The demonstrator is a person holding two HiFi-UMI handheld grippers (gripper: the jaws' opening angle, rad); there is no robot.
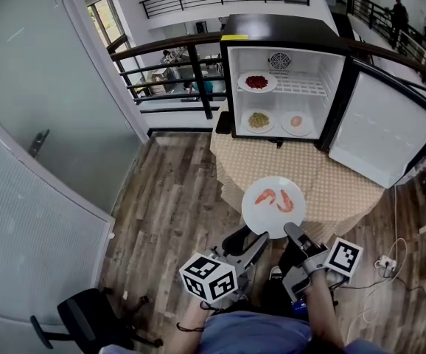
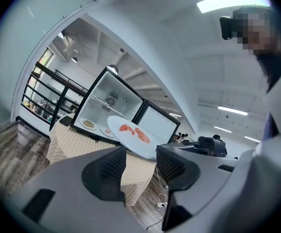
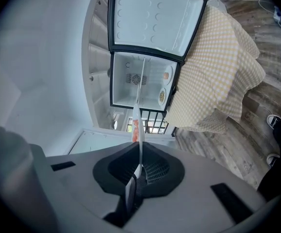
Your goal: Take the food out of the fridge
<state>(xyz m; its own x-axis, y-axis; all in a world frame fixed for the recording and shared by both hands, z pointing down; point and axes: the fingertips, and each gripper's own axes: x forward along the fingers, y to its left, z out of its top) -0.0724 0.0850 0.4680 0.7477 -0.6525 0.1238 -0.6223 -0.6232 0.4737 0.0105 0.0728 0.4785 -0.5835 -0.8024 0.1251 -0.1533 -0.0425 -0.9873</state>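
A white plate [image 1: 273,206] with two pieces of shrimp [image 1: 276,198] hangs over the near edge of the checkered table [image 1: 331,183]. My right gripper [image 1: 292,231] is shut on its near rim; in the right gripper view the plate [image 3: 138,125] runs edge-on into the closed jaws of that gripper [image 3: 139,171]. My left gripper [image 1: 261,240] is open just left of the rim. In the left gripper view the plate [image 2: 131,134] sits just beyond the spread jaws of the left gripper [image 2: 140,161], untouched. The open fridge [image 1: 283,57] holds three more plates of food: red [image 1: 257,82], yellowish [image 1: 259,121] and pink [image 1: 296,122].
The fridge door [image 1: 386,131] swings wide to the right. A glass wall [image 1: 36,124] stands on the left, a black chair [image 1: 88,317] at lower left. A cable and plug strip [image 1: 385,262] lie on the wood floor at right. A railing [image 1: 169,72] runs behind the table.
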